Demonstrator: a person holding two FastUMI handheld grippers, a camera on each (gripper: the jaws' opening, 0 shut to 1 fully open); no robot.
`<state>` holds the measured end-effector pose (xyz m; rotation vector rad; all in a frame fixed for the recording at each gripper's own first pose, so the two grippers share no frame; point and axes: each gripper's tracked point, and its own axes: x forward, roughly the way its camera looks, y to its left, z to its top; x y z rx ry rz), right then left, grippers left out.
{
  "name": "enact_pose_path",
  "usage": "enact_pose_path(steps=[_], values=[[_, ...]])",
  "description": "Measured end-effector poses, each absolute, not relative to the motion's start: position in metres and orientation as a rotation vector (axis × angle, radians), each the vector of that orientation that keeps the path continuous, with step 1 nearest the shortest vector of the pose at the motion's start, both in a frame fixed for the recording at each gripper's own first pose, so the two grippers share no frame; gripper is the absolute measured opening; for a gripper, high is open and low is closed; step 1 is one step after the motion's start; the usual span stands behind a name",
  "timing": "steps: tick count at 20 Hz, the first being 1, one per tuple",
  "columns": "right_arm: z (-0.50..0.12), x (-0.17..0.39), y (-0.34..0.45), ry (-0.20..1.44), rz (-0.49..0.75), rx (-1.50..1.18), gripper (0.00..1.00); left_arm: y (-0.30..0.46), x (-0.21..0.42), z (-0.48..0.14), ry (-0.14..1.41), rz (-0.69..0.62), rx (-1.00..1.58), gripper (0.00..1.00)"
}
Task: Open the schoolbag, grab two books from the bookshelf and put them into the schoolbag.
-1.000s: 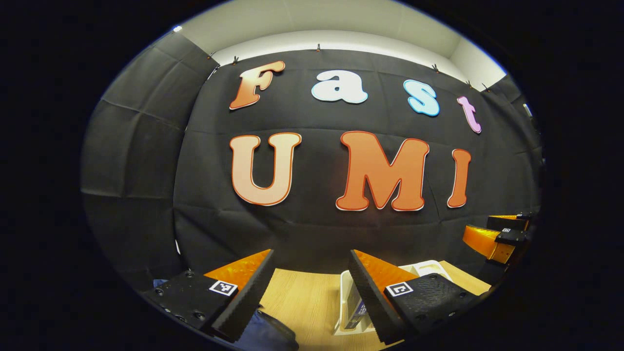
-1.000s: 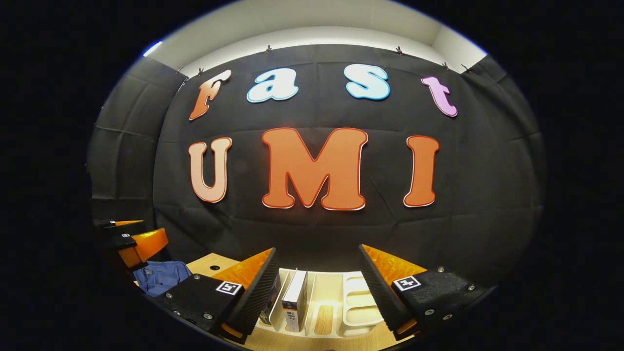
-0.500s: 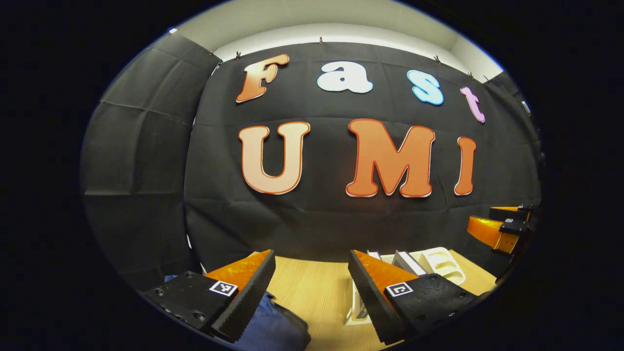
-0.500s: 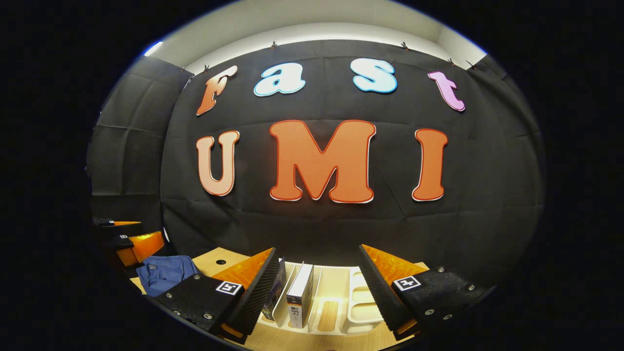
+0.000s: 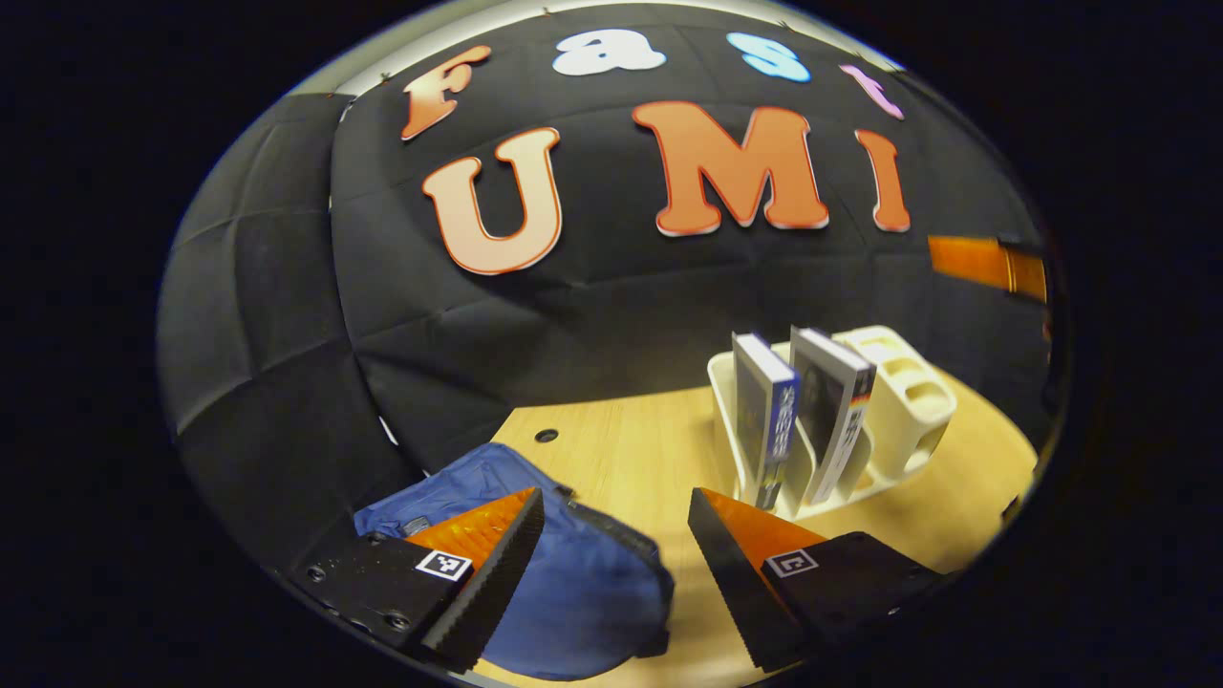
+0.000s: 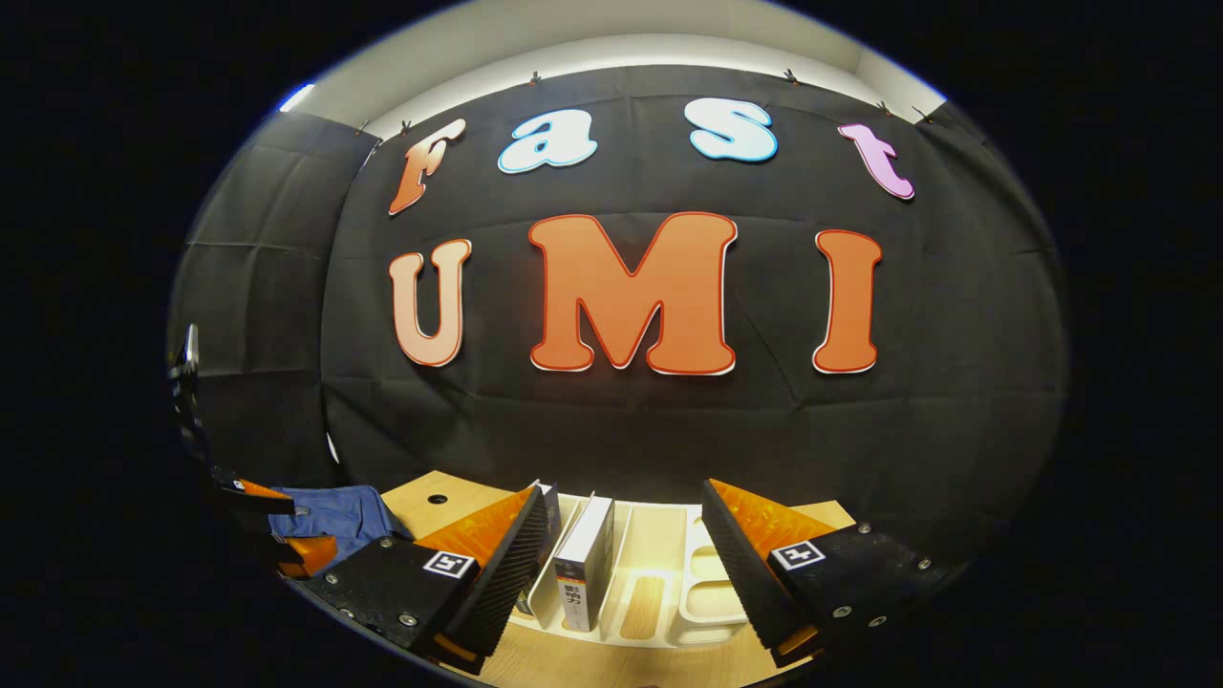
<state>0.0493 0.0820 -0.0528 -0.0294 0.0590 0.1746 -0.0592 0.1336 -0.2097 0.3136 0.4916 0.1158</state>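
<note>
Your left tongs (image 5: pixel 611 573) hang with the jaws spread wide and nothing between them, tipped down over the blue schoolbag (image 5: pixel 564 583), which lies slumped on the wooden surface (image 5: pixel 631 449) just below and slightly left of the gap between the fingers; from here it looks closed, though the zip itself is too small to make out. That is the relation the next move turns on: the bag is directly under your left hand, while the white bookshelf (image 5: pixel 908 401) stands well apart to the right with the two books (image 5: pixel 798 411) upright in its slots, spines facing you and long axes vertical. Your right tongs (image 6: pixel 621 564) are also wide open and empty, aimed straight at that same bookshelf (image 6: pixel 669 583), with one book (image 6: pixel 585 559) standing between the fingers but farther off, untouched. So, in my judgement, the left hand is the nearer one for opening the bag and the right for taking a book by pinching it across its thin width. Compared with half a second ago, your left tongs have pitched sharply downward, bringing far more of the bag and the surface into sight, while your right tongs have barely shifted, only dipping a little toward the shelf
</note>
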Motion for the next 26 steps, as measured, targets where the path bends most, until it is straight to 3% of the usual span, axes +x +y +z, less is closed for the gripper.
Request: enact_pose_path(steps=[3, 4, 8, 13, 20, 24, 26], values=[[-0.063, 0.054, 0.066, 0.083, 0.144, -0.025, 0.97, 0.134, -0.080, -0.265, 0.612, 0.102, 0.453, 0.95], [-0.066, 0.055, 0.059, 0.090, 0.132, -0.025, 0.97, 0.133, -0.090, -0.281, 0.664, 0.093, 0.496, 1.00], [-0.077, 0.057, 0.040, 0.118, 0.097, -0.042, 0.97, 0.137, -0.105, -0.336, 0.765, 0.069, 0.640, 0.97], [-0.092, 0.055, 0.023, 0.151, 0.068, -0.068, 0.97, 0.135, -0.119, -0.378, 0.830, 0.038, 0.785, 0.96], [-0.101, 0.053, 0.014, 0.180, 0.043, -0.082, 0.97, 0.147, -0.129, -0.414, 0.914, 0.092, 0.807, 0.95], [-0.094, 0.053, 0.017, 0.157, 0.046, -0.084, 0.97, 0.143, -0.131, -0.424, 0.940, 0.093, 0.758, 0.74], [-0.094, 0.053, 0.020, 0.157, 0.051, -0.081, 0.97, 0.142, -0.129, -0.421, 0.938, 0.091, 0.744, 0.54]])
